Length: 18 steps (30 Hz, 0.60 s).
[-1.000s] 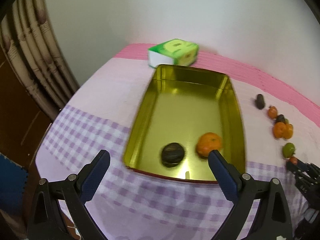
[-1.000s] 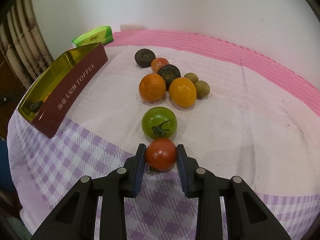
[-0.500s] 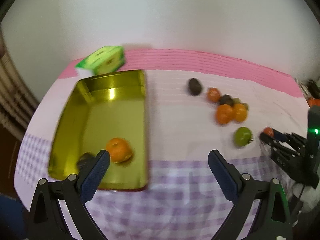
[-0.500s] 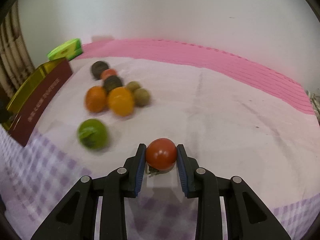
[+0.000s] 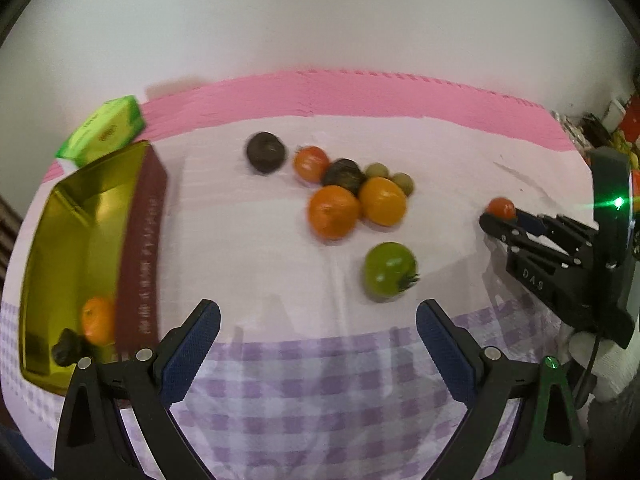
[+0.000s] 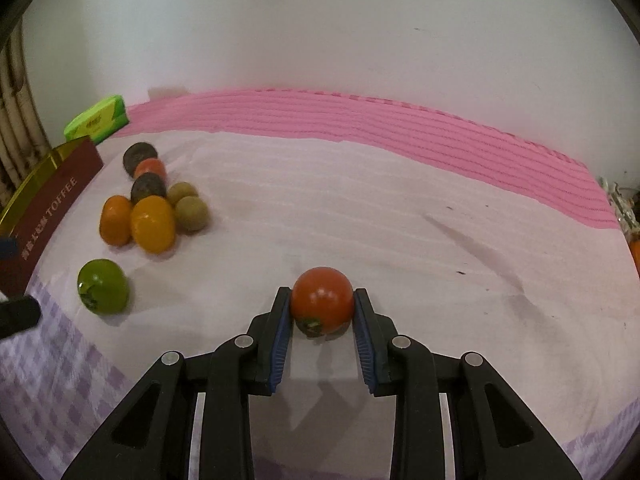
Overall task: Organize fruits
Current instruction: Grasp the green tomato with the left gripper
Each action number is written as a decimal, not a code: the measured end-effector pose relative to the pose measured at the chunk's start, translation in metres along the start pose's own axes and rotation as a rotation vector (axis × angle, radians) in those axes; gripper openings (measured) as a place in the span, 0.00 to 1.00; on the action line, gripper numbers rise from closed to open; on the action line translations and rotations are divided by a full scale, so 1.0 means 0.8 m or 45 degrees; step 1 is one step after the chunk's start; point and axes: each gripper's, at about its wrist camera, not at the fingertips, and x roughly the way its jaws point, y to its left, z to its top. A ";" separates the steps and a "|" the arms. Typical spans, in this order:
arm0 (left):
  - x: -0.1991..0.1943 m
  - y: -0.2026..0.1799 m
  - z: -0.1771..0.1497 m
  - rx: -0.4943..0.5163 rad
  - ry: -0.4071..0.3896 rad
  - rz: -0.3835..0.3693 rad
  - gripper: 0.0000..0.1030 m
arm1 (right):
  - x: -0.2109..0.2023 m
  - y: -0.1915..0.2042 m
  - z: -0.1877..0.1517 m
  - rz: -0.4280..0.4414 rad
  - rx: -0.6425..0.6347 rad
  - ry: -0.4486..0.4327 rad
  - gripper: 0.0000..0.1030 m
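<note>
My right gripper (image 6: 322,312) is shut on a red tomato (image 6: 322,299) and holds it just above the cloth, right of the fruit pile; the tomato also shows in the left wrist view (image 5: 501,208). My left gripper (image 5: 318,344) is open and empty, just in front of a green tomato (image 5: 389,267). Behind it lie two oranges (image 5: 333,211), a second red tomato (image 5: 310,163), two dark fruits (image 5: 265,151) and two small green-brown fruits (image 5: 402,182). A gold tin (image 5: 52,240) at the left holds an orange (image 5: 97,319) and a dark fruit (image 5: 66,350).
A green box (image 5: 105,130) stands behind the tin at the back left. The table has a pink and purple-checked cloth (image 5: 320,392) and backs onto a white wall. Curtains (image 6: 16,112) hang at the far left. Clutter (image 5: 616,128) sits past the right edge.
My left gripper has swung right, from over the tin to facing the fruit pile. My right gripper has carried the red tomato right, away from the green tomato.
</note>
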 end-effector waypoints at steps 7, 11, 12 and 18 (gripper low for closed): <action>0.020 -0.022 0.011 0.017 0.019 -0.033 0.92 | -0.001 -0.011 0.000 0.019 0.047 -0.005 0.30; 0.032 -0.028 0.017 0.010 0.037 -0.045 0.82 | -0.001 -0.012 0.000 0.027 0.055 -0.006 0.30; 0.035 -0.029 0.017 0.006 0.044 -0.047 0.81 | -0.001 -0.011 0.000 0.025 0.053 -0.006 0.30; 0.051 -0.039 0.020 0.020 0.078 -0.052 0.66 | -0.002 -0.012 -0.001 0.022 0.050 -0.006 0.30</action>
